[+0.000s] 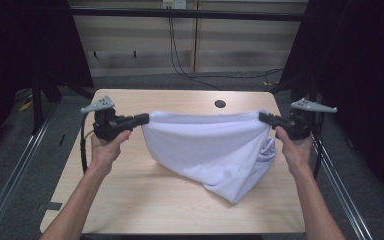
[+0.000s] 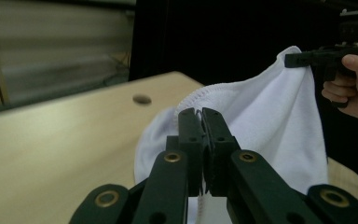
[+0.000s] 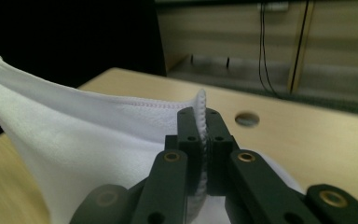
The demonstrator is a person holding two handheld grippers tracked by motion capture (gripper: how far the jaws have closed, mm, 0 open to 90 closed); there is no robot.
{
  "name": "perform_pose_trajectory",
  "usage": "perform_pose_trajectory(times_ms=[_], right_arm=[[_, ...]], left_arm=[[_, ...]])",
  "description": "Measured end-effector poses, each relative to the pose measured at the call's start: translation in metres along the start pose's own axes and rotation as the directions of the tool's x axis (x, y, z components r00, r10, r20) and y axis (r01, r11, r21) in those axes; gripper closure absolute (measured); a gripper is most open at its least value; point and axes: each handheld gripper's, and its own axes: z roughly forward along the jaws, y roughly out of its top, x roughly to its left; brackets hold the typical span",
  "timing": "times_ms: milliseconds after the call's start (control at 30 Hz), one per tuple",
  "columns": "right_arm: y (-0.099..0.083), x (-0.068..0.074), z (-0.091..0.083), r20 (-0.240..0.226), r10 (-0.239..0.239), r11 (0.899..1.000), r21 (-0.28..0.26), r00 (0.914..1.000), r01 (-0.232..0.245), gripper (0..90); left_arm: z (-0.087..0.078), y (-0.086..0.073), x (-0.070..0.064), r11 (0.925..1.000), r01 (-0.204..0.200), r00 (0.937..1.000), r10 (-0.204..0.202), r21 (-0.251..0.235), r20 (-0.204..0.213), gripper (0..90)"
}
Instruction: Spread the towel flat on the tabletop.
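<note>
Pinching the hemmed edge of a white cloth (image 1: 215,145), the left tool (image 1: 146,118) has its jaws clamped tight on one upper corner, as the left gripper view shows with stitching caught between the pads. The right tool (image 1: 263,116) is likewise closed on the opposite corner, the hem running straight into its jaws in the right gripper view. Between them the top edge is stretched nearly level above the desk (image 1: 130,200), while the body of the cloth hangs down, its lower part bunched and resting on the wood toward the person's right. Judging from this, the lift and spread look done; laying it flat or folding it appears to remain.
</note>
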Motion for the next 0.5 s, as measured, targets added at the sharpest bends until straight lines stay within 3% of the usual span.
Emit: perform_pose_trajectory(times_ms=[33, 133, 233, 300, 333, 400, 500], right_arm=[[0.000, 0.000, 0.000, 0.000, 0.000, 1.000, 0.000, 1.0000, 0.000, 88.0], [0.030, 0.011, -0.018, -0.020, -0.034, 0.997, -0.065, 0.9992, 0.033, 88.1], [0.063, 0.030, -0.039, -0.031, -0.095, 0.987, -0.136, 0.9950, 0.090, 88.1], [0.079, 0.039, -0.053, -0.040, -0.119, 0.977, -0.180, 0.9921, 0.110, 88.1], [0.085, 0.045, -0.065, -0.063, -0.128, 0.970, -0.217, 0.9898, 0.111, 88.2], [0.083, 0.048, -0.070, -0.070, -0.132, 0.970, -0.215, 0.9888, 0.114, 88.2], [0.054, 0.056, -0.079, -0.096, -0.148, 0.979, -0.152, 0.9844, 0.132, 88.1]], left_arm=[[-0.007, 0.012, -0.003, 0.9996, -0.014, 0.9999, 0.014, -0.025, 0.004, 87.8], [-0.026, 0.043, -0.013, 0.9947, -0.053, 0.9986, 0.053, -0.089, 0.003, 87.8], [-0.044, 0.068, -0.029, 0.9854, -0.113, 0.9934, 0.114, -0.128, 0.002, 87.8], [-0.057, 0.077, -0.041, 0.9777, -0.136, 0.9897, 0.142, -0.160, 0.023, 87.8], [-0.066, 0.076, -0.052, 0.9729, -0.173, 0.9835, 0.179, -0.153, 0.026, 87.8], [-0.070, 0.070, -0.057, 0.9736, -0.188, 0.9804, 0.194, -0.130, 0.036, 87.8], [-0.074, 0.038, -0.061, 0.9817, -0.180, 0.9806, 0.184, -0.062, 0.067, 87.7]])
